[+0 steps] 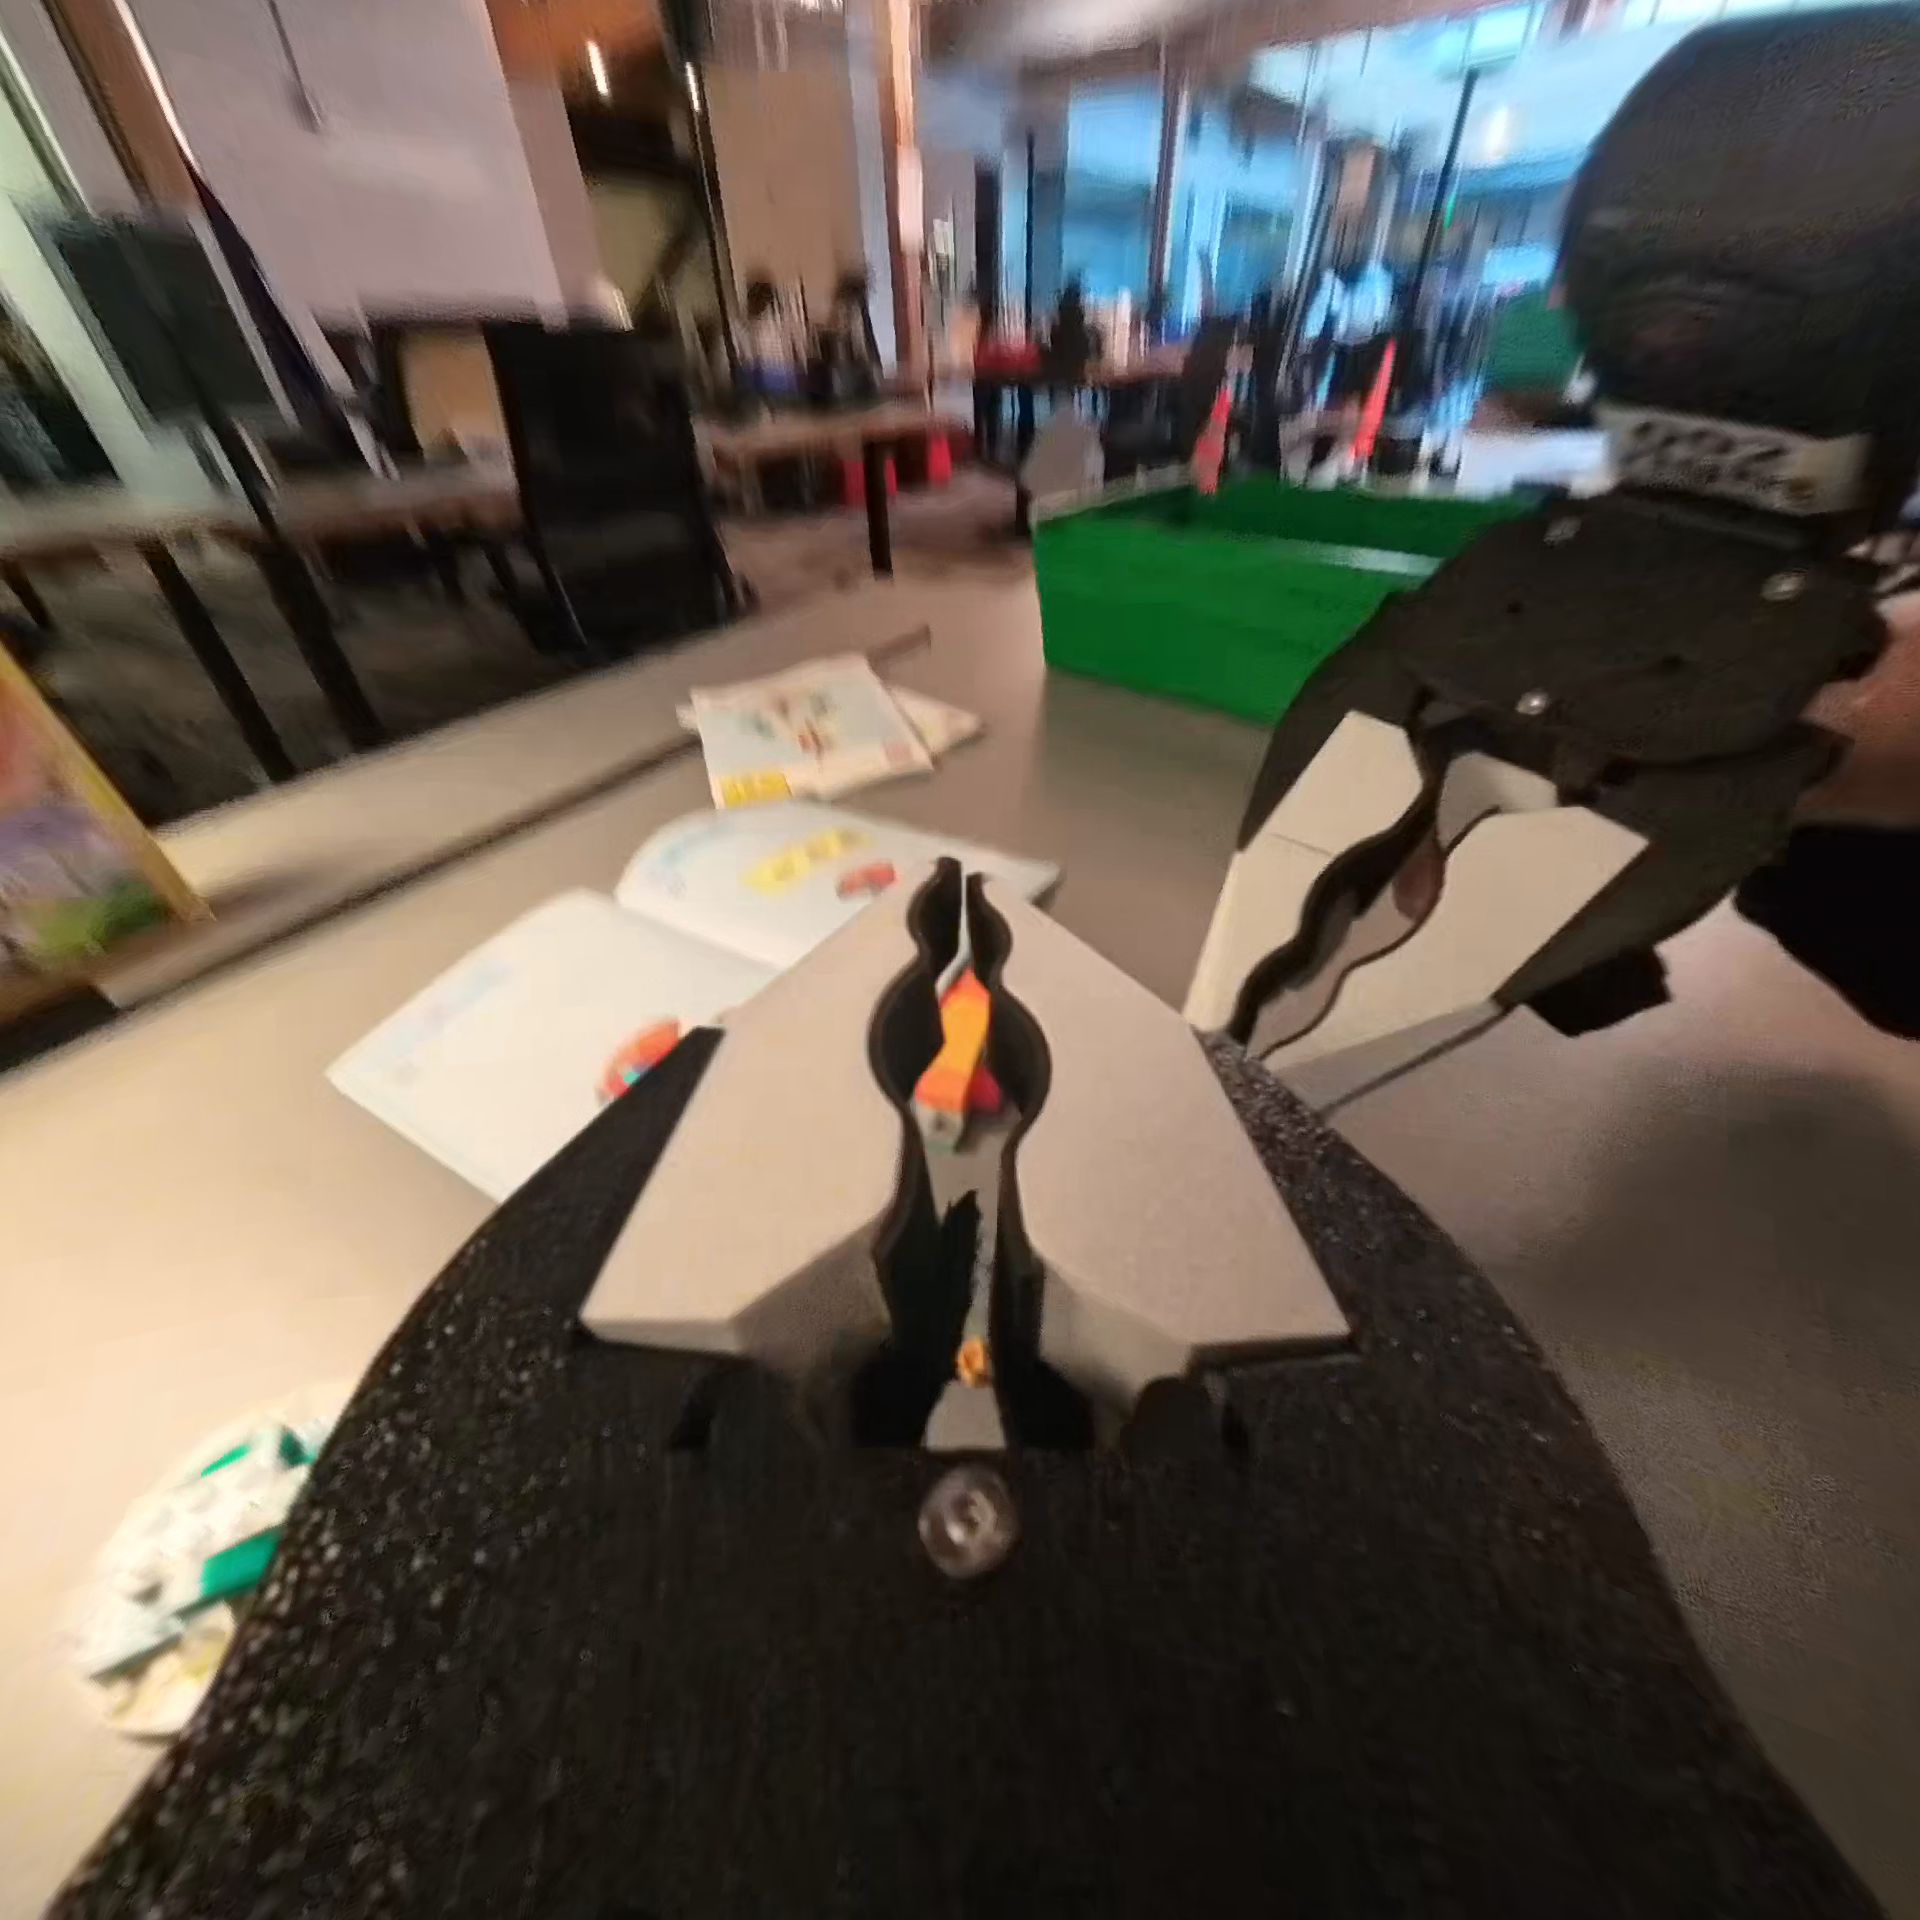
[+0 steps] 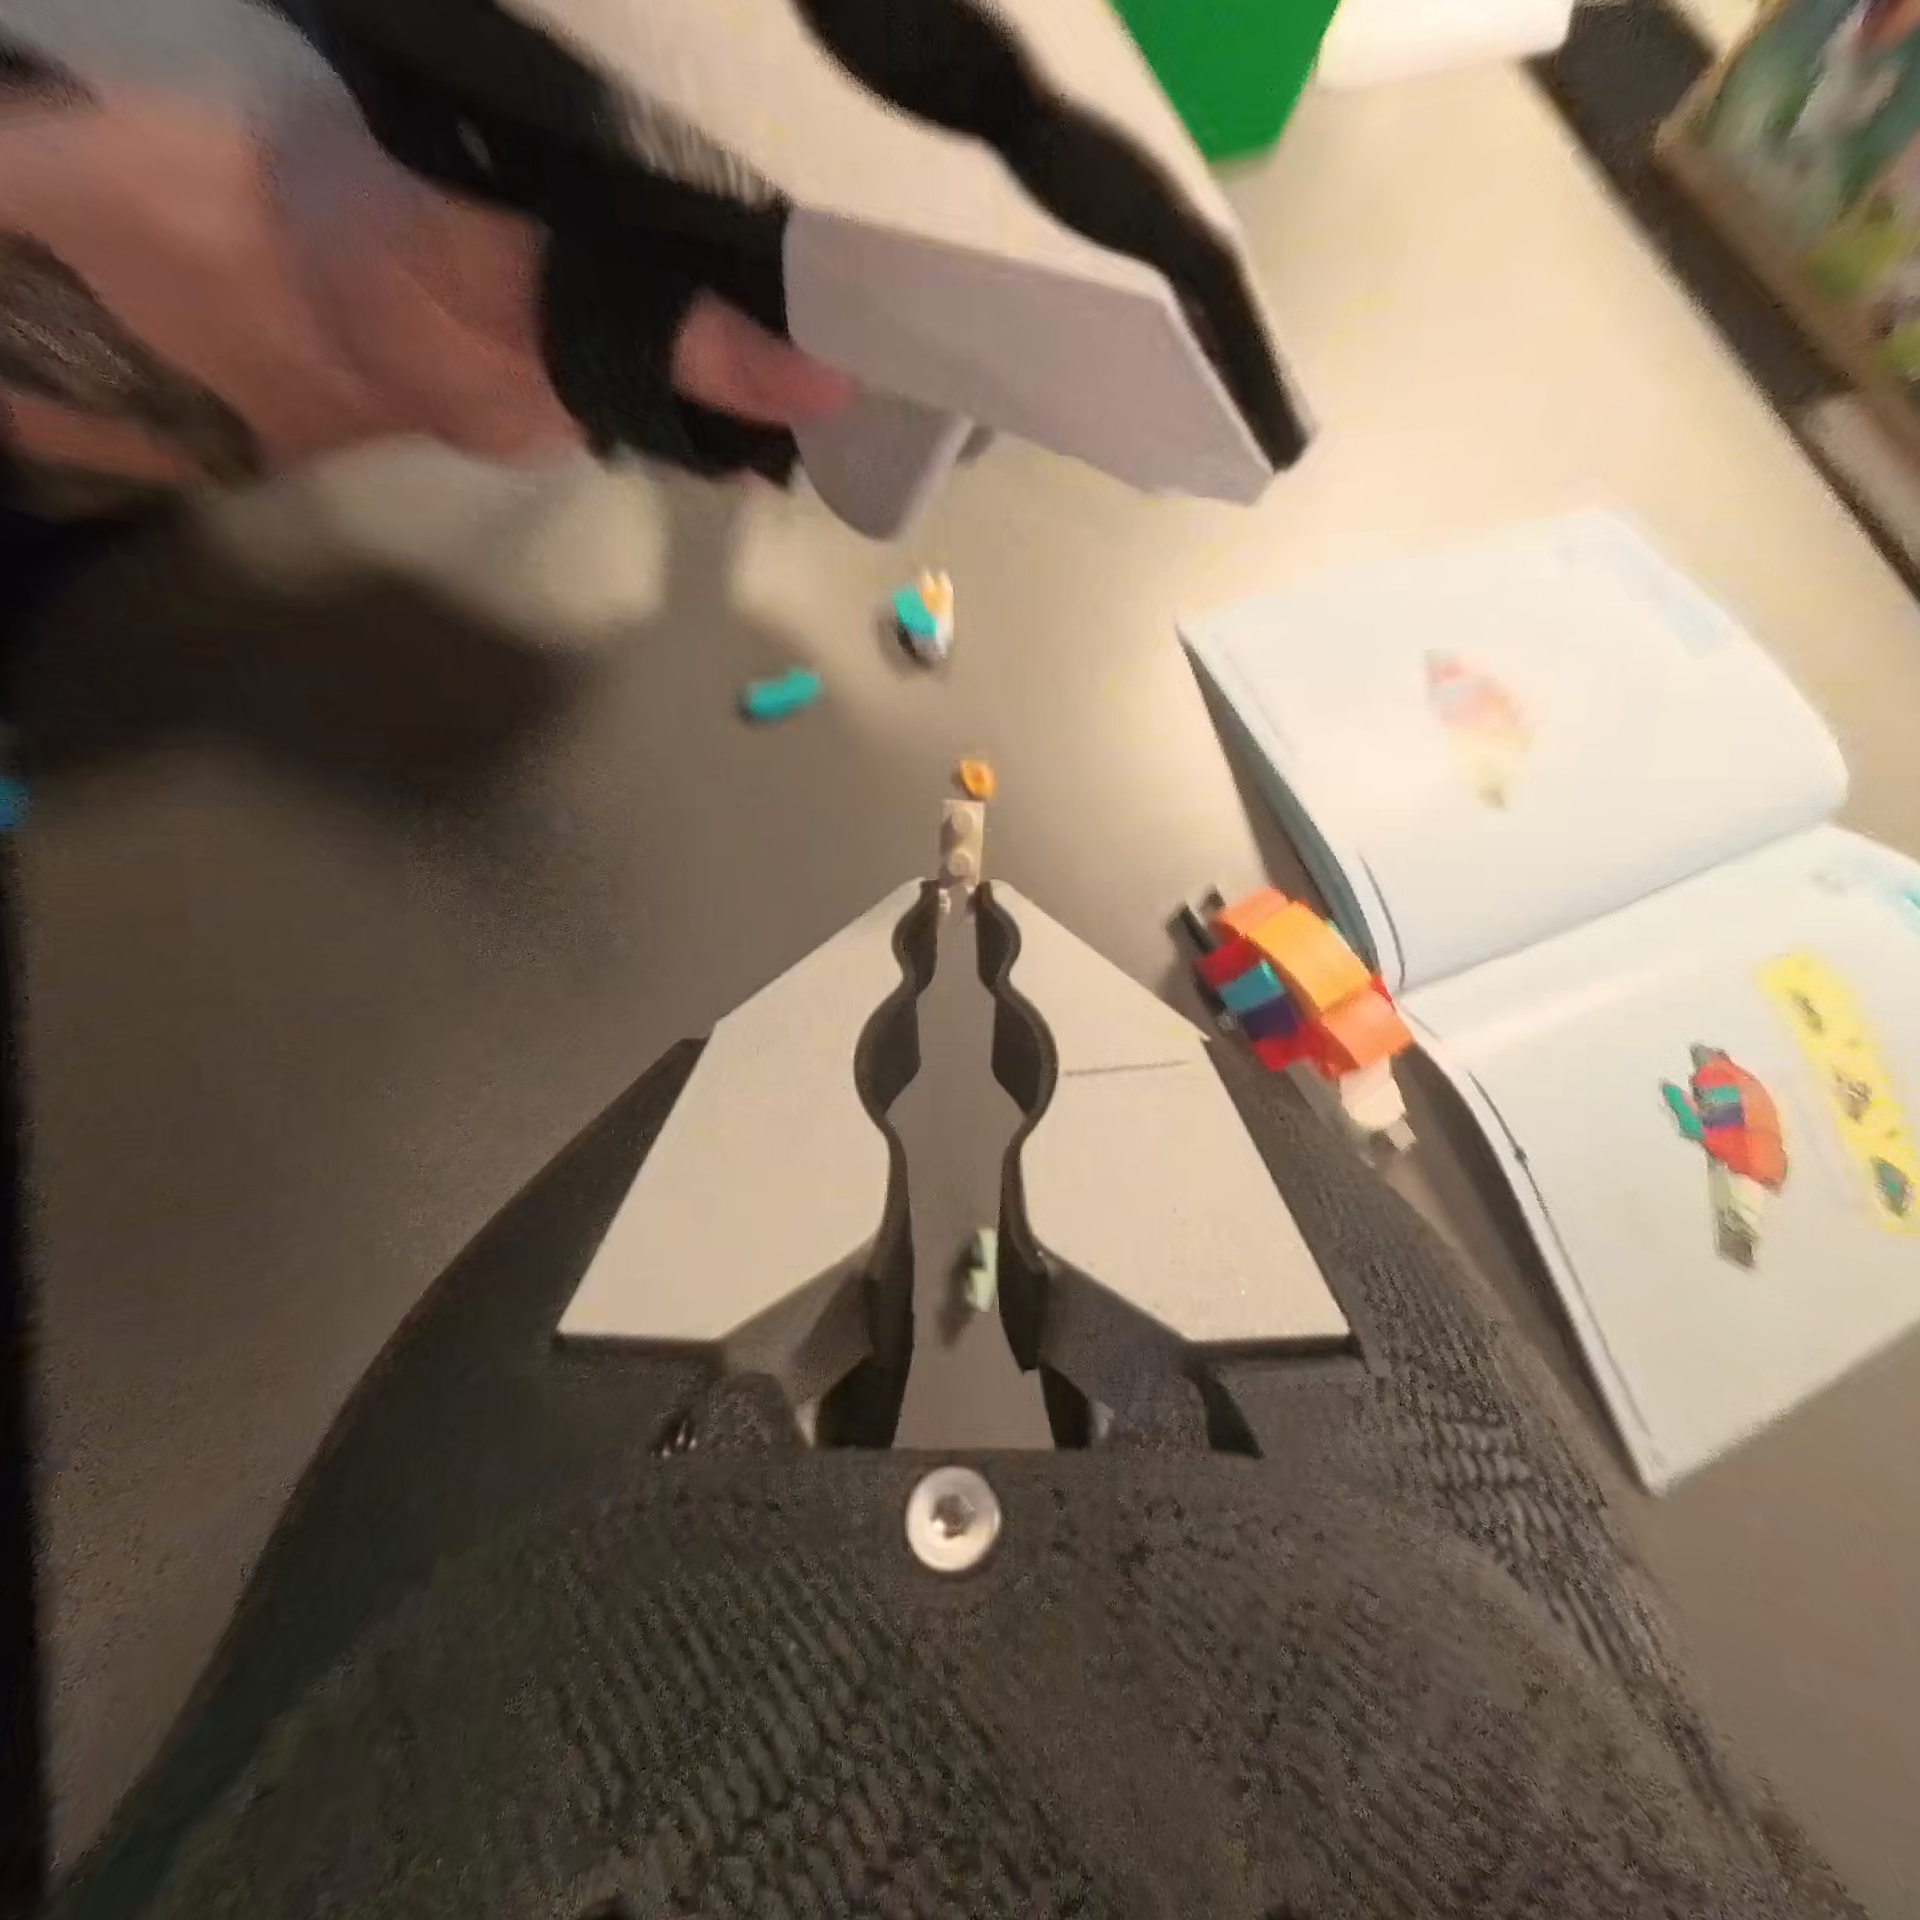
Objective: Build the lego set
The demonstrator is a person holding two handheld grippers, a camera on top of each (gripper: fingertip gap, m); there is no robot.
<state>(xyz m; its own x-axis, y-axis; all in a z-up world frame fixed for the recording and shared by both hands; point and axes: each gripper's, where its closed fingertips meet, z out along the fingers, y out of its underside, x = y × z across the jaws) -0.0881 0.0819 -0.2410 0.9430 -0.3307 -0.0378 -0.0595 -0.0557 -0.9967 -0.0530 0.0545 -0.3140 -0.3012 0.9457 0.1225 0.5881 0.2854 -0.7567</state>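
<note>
My right gripper (image 2: 957, 896) is shut on a small grey lego plate (image 2: 961, 840) that sticks out past its tips, a little above the grey table (image 2: 416, 1039). In the left wrist view the right gripper (image 1: 1238, 1029) points down at the table just right of my left gripper (image 1: 958, 883). The left gripper's jaws are shut with nothing between the tips. The orange, red and teal lego model (image 2: 1299, 987) lies by the open instruction booklet (image 2: 1538, 790). It shows through the left jaws (image 1: 956, 1039). The left gripper (image 2: 1283, 442) hangs above the table in the right wrist view.
Loose teal pieces (image 2: 779, 694) and a tiny orange piece (image 2: 975, 774) lie ahead of the right gripper. A green bin (image 1: 1195, 603) stands at the back, a second booklet (image 1: 810, 727) beyond the open one, a bag of parts (image 1: 187, 1538) at the near left. Some 8 centimeters of space lies between my two pairs of fingers.
</note>
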